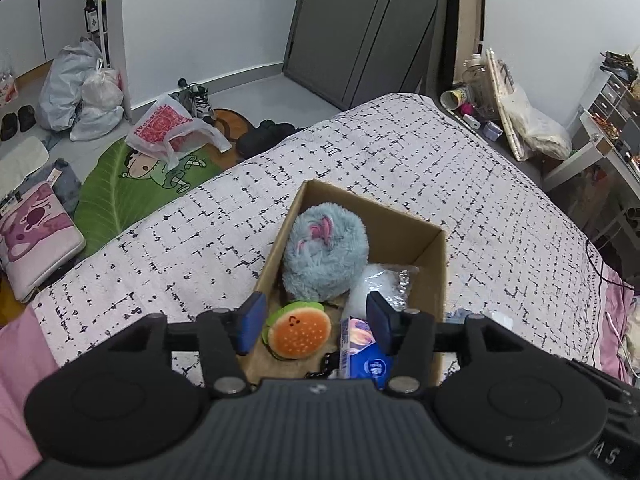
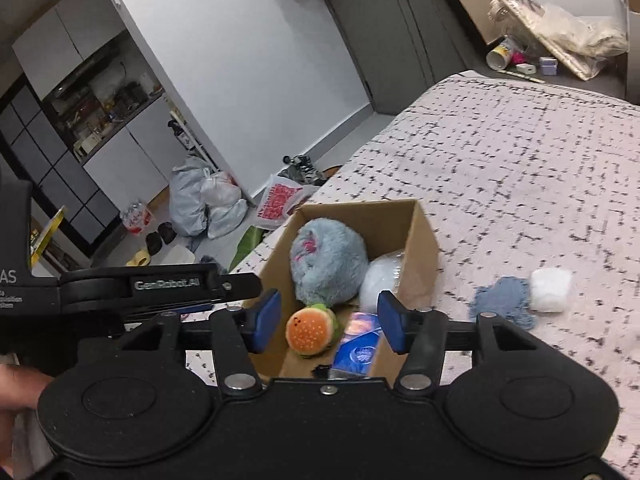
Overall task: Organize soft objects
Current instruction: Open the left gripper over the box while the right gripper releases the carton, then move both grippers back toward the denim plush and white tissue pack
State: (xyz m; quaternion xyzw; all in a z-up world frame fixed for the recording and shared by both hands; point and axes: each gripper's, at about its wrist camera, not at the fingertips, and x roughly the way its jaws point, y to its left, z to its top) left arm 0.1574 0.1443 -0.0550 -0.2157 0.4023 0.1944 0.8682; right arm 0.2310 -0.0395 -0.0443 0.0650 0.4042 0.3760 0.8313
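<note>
- Grippers, two of them, hang over a cardboard box [image 1: 434, 276] that sits on a bed with a white and black cover [image 1: 200, 232].
- The left gripper [image 1: 316, 326] tips down at the near end of the box. Its blue pads [image 1: 253, 320] stand apart with nothing pinched between them.
- The right gripper [image 2: 329, 325] also tips down at the box, a bit less steeply. Its pads stand apart too and grip nothing.
- In the right view, the left gripper's black body shows at the left side, and part of a hand [image 2: 16, 386] peeks in at the left edge.
- In the box lies a fluffy grey-blue toy [image 1: 325, 252] at the far end, and a burger toy [image 1: 298, 334] lies at the near end, under the gap between the pads.
- A blue tissue pack [image 1: 366, 356] lies beside the burger toy, and a clear bag of white stuffing [image 1: 376, 280] lies behind it.
- On the bed, to the right of the box, a blue cloth piece [image 2: 506, 300] touches a white fluffy lump [image 2: 551, 290].
</note>
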